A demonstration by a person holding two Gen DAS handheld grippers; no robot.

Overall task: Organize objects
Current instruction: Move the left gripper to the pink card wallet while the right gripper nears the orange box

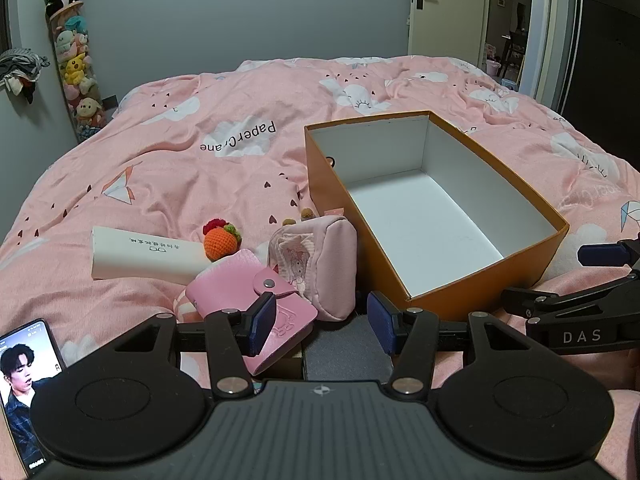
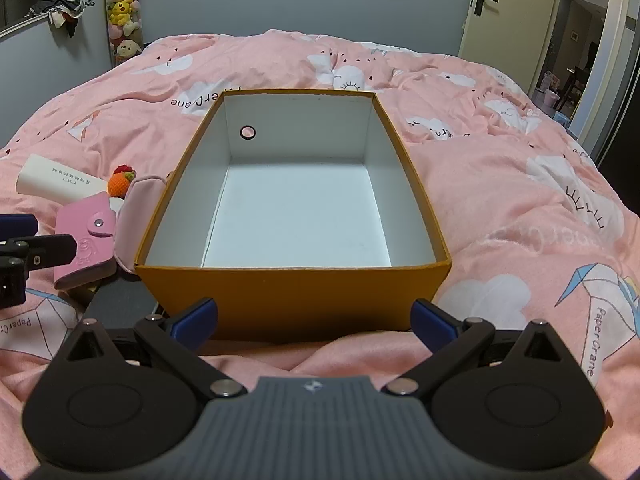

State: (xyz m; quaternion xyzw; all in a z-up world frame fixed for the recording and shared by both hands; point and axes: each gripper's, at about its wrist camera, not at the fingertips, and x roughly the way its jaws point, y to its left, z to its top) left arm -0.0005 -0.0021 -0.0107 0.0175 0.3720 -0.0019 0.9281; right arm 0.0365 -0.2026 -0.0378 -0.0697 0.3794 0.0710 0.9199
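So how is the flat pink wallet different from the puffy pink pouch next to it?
The pink wallet is flat and smooth-looking, lying down, shut with a snap button. The pink pouch is puffy and fabric-like, standing up against the orange box, with a cartoon picture on its side. The wallet lies nearer the left tongs. Both are pink and still outside the box.
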